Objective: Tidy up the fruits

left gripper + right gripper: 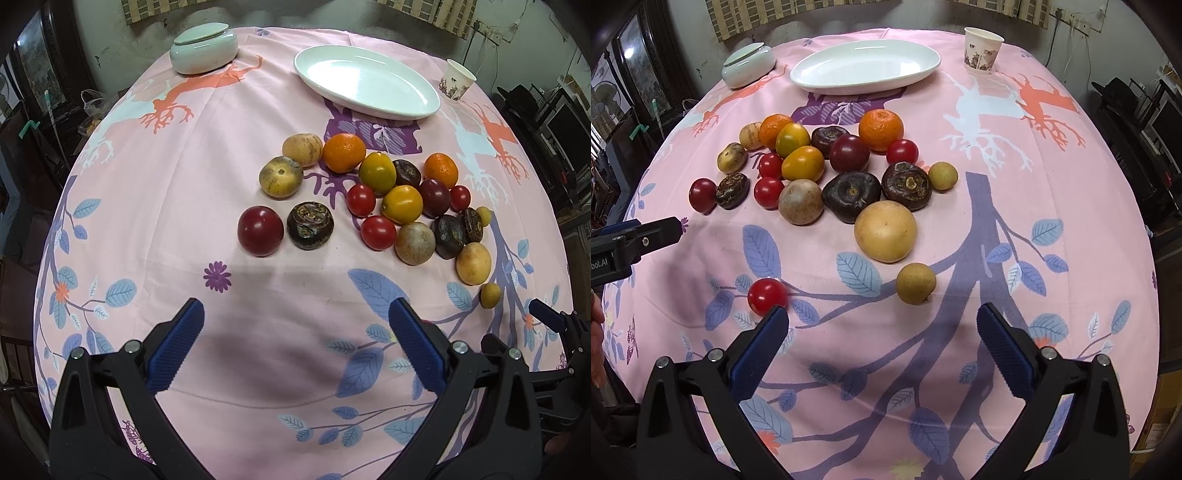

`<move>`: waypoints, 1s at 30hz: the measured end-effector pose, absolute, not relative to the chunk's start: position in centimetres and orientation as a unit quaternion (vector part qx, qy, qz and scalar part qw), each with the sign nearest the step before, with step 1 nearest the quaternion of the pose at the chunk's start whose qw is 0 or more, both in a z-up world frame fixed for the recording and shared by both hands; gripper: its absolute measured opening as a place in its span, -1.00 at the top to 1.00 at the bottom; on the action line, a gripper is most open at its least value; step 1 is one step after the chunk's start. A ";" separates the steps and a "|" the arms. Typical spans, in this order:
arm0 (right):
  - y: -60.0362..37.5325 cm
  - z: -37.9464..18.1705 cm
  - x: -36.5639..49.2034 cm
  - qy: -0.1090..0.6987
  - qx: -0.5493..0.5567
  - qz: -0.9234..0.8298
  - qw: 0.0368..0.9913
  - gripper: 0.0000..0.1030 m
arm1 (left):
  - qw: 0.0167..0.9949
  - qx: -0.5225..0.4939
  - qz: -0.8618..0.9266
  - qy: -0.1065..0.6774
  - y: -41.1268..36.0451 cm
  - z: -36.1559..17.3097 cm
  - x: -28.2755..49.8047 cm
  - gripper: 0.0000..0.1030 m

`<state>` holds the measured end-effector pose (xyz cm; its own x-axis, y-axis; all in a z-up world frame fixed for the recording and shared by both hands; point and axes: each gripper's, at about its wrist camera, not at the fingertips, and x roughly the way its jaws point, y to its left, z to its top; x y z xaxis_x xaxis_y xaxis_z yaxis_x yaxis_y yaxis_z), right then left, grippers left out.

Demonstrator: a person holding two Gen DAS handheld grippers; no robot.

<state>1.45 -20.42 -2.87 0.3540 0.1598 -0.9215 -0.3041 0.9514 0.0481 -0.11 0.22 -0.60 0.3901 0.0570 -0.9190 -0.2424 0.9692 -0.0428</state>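
Observation:
A pile of mixed fruits [402, 203] lies on the pink tablecloth: oranges, red tomatoes, yellow fruits, dark water chestnuts, tan round fruits. The same pile shows in the right wrist view [827, 170]. A white oval plate [365, 81] [866, 66] stands empty behind the pile. My left gripper [295, 317] is open and empty, short of a dark red fruit [260, 230] and a chestnut [310, 225]. My right gripper [882, 321] is open and empty; a lone red tomato [767, 296] sits just by its left finger and a small tan fruit [916, 283] lies ahead.
A lidded pale green ceramic jar [203, 48] [748, 66] stands at the back left, a paper cup [456, 79] [981, 50] at the back right. The round table drops off on all sides, with dark furniture around. The left gripper also shows in the right wrist view [646, 236].

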 end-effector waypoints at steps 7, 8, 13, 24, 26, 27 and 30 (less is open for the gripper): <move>-20.5 -3.2 1.6 0.554 -0.063 0.139 0.819 -0.97 | 0.827 -0.086 0.091 0.548 0.2 -1.0 0.1 -0.96; -20.5 -3.2 1.6 0.554 -0.062 0.139 0.819 -0.97 | 0.827 -0.086 0.090 0.548 0.3 -1.0 0.1 -0.96; -21.4 -3.4 1.9 0.554 -0.051 0.127 0.821 -0.97 | 0.845 -0.035 0.092 0.525 1.5 -1.4 0.4 -0.96; -22.0 -4.4 2.4 0.564 -0.040 0.127 0.815 -0.97 | 0.841 -0.025 0.090 0.533 5.5 -4.7 1.9 -0.86; -21.9 -4.4 2.5 0.565 -0.040 0.130 0.814 -0.97 | 0.842 -0.025 0.080 0.533 5.3 -5.0 2.6 -0.77; -21.9 -4.4 2.6 0.565 -0.039 0.131 0.813 -0.97 | 0.843 -0.025 0.076 0.532 5.2 -5.1 3.0 -0.69; -22.2 -4.4 2.8 0.569 -0.032 0.129 0.811 -0.97 | 0.840 -0.030 0.060 0.539 4.7 -5.6 4.3 -0.31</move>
